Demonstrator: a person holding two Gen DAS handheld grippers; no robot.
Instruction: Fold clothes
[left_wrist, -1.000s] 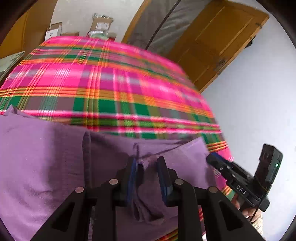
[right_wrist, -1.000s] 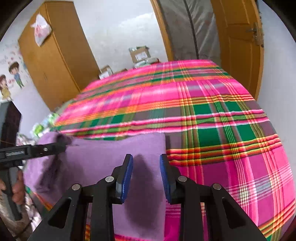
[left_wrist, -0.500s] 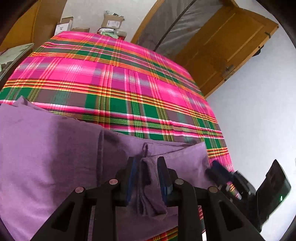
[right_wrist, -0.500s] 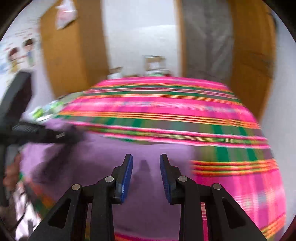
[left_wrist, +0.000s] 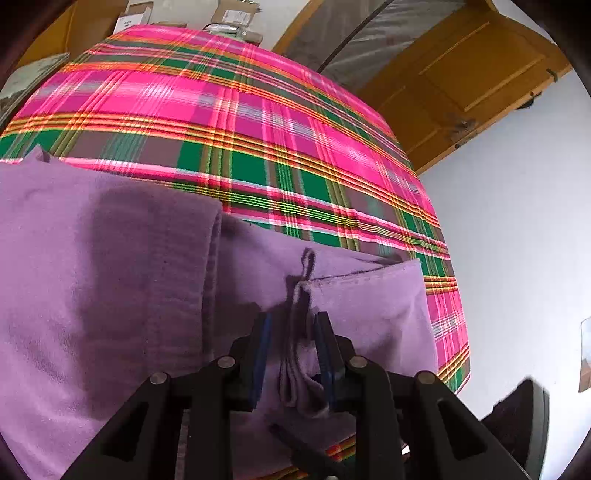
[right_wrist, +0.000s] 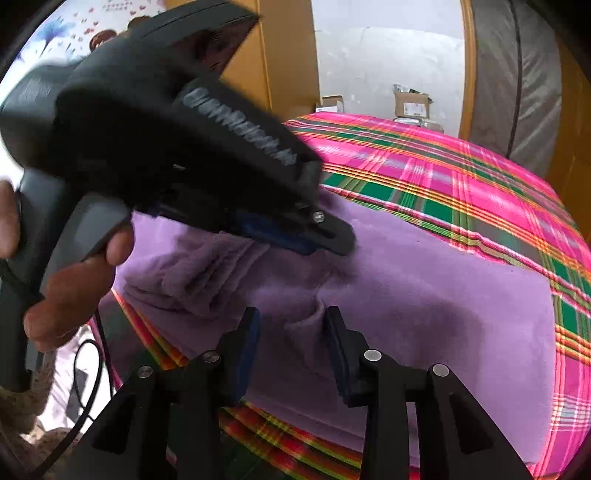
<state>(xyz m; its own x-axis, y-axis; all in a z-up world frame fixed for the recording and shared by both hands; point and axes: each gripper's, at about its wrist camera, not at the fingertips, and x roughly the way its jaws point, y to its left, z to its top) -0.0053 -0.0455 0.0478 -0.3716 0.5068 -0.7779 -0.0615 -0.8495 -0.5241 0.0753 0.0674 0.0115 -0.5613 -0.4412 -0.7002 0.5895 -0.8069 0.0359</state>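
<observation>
A purple garment (left_wrist: 110, 277) lies on a pink and green plaid bedspread (left_wrist: 258, 122), with one layer folded over on the left. My left gripper (left_wrist: 293, 332) is shut on a bunched fold of the garment near its front edge. In the right wrist view the left gripper (right_wrist: 325, 240) fills the upper left, held by a hand (right_wrist: 74, 288), and purple cloth hangs bunched from its blue pads. My right gripper (right_wrist: 291, 325) hovers just in front of it over the garment (right_wrist: 424, 295). Its jaws are opening, with only a small wrinkle of cloth below them, not pressed.
The bedspread (right_wrist: 480, 177) reaches back to cardboard boxes (right_wrist: 412, 103) at a white wall. A wooden door (left_wrist: 461, 81) stands at the back right and a wooden wardrobe (right_wrist: 280, 55) at the left. A black cable (right_wrist: 85, 369) lies on the floor below the bed's near edge.
My right gripper has swept left across the garment, right up to the left gripper, and its jaws stand wider. The left gripper keeps its hold on the fold and has barely moved.
</observation>
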